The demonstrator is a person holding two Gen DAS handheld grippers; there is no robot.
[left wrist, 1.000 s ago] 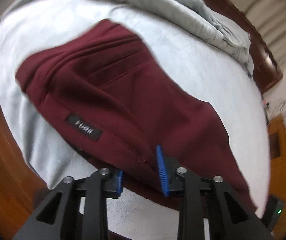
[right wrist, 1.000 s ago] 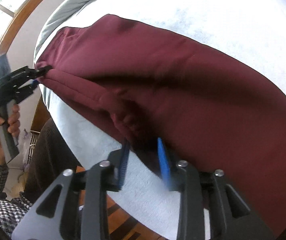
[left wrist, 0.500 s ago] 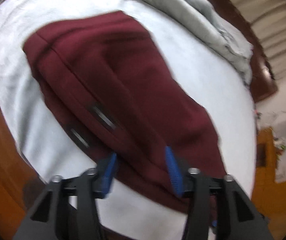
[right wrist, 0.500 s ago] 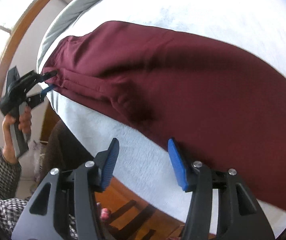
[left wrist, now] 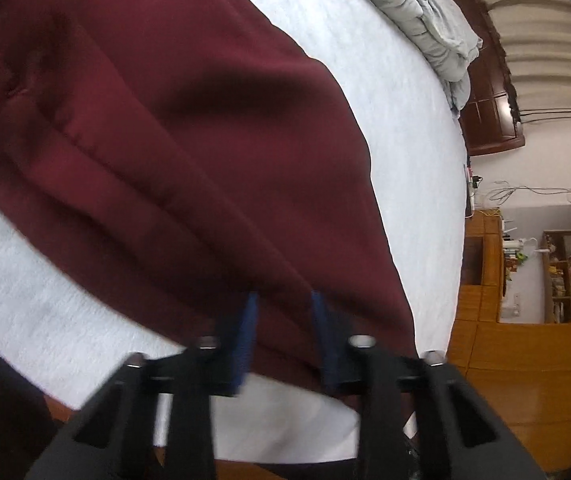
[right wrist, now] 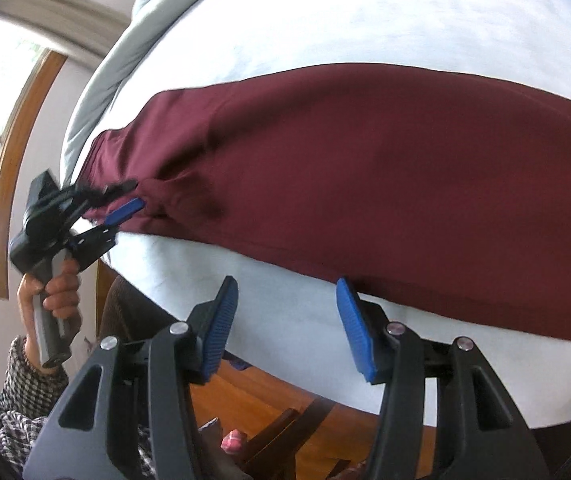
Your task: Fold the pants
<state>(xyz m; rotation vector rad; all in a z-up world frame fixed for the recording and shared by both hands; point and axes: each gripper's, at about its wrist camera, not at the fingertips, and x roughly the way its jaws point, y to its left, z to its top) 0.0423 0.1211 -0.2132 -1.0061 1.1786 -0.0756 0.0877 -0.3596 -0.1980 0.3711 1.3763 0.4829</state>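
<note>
Pants (right wrist: 365,152), maroon, are lying stretched across the white-sheeted bed (right wrist: 365,28), near its front edge. The left tongs (left wrist: 281,316) are standing narrowly parted over folds of the fabric's near edge, gripping nothing clearly. The right tongs (right wrist: 285,316) are gaping wide just beside the pants' lower edge, holding nothing.

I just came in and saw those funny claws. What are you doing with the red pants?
A person is folding dark red pants on a bed covered with a white sheet, using a handheld gripper in each hand. The left gripper is open at one end of the pants, with cloth between its fingers. The right gripper is open and empty, near the edge of the pants. A grey blanket lies bunched at the far side.
</note>
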